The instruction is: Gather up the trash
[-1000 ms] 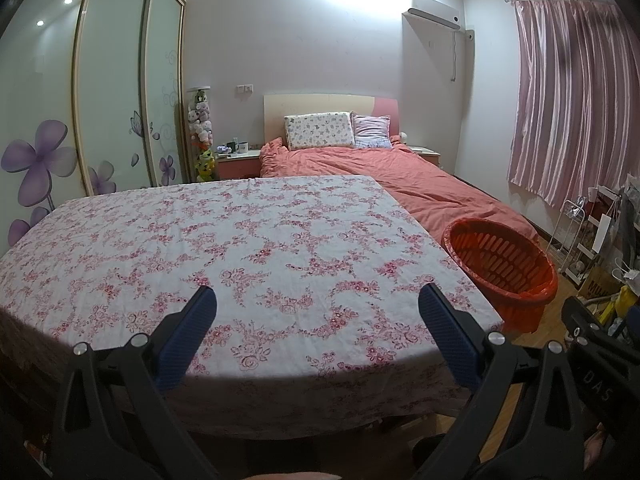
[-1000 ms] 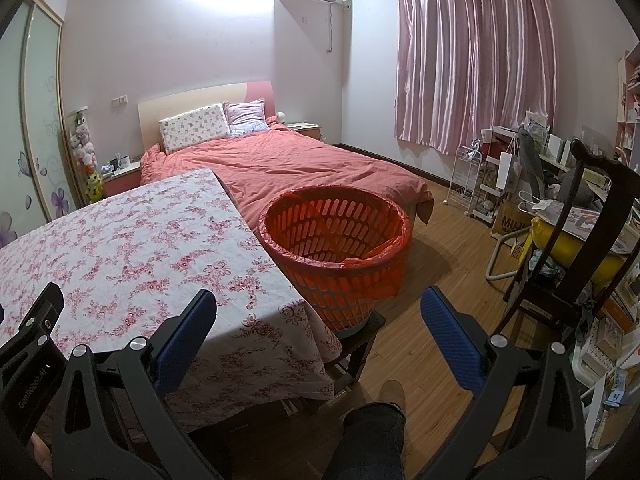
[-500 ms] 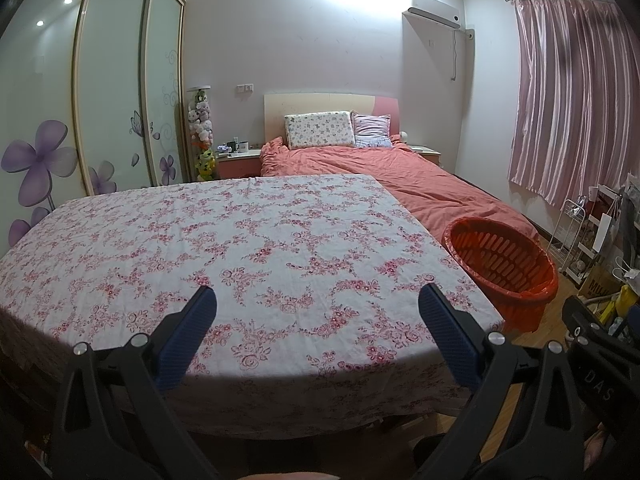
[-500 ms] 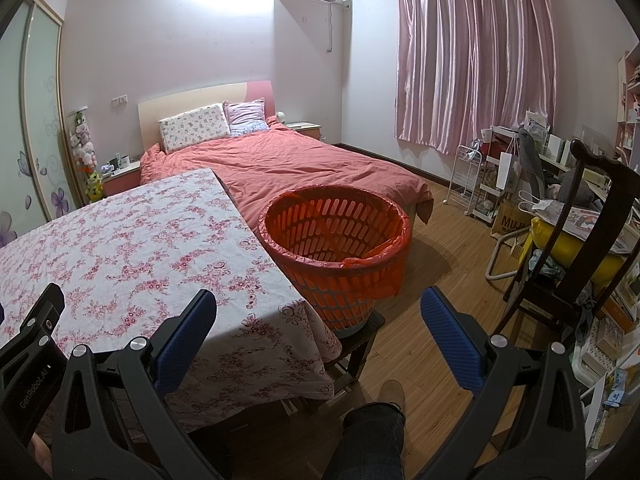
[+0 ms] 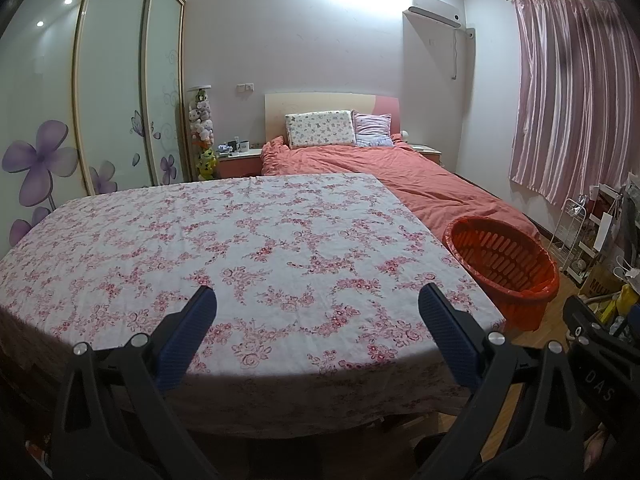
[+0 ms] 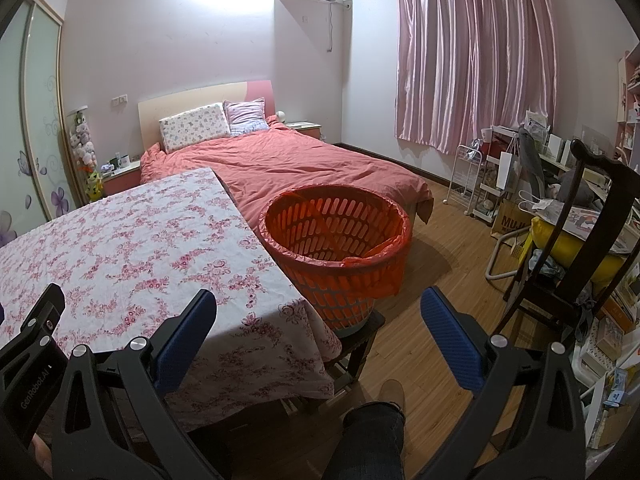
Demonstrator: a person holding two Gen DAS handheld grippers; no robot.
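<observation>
Nothing moved; orange basket (image 6: 336, 248) touches tablecloth (image 5: 240, 248) edge.

L cam faces table (image 5: 280, 240); R cam basket (image 6: 336, 248); both share.

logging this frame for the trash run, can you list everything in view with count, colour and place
table: one, pink floral cloth, directly ahead
trash basket: one, orange with orange liner, on a dark stool at the table's right corner
bed: one, salmon cover, behind the table
pillows: two, floral white and lilac, at the headboard
curtain: one, pink, right wall
wardrobe: one, frosted doors with purple flowers, left
wooden chair: one, dark, far right
left gripper: one, black with blue pads, open over the table
right gripper: one, black with blue pads, open near the basket
person's leg: one, dark trousers, bottom of right view
</observation>
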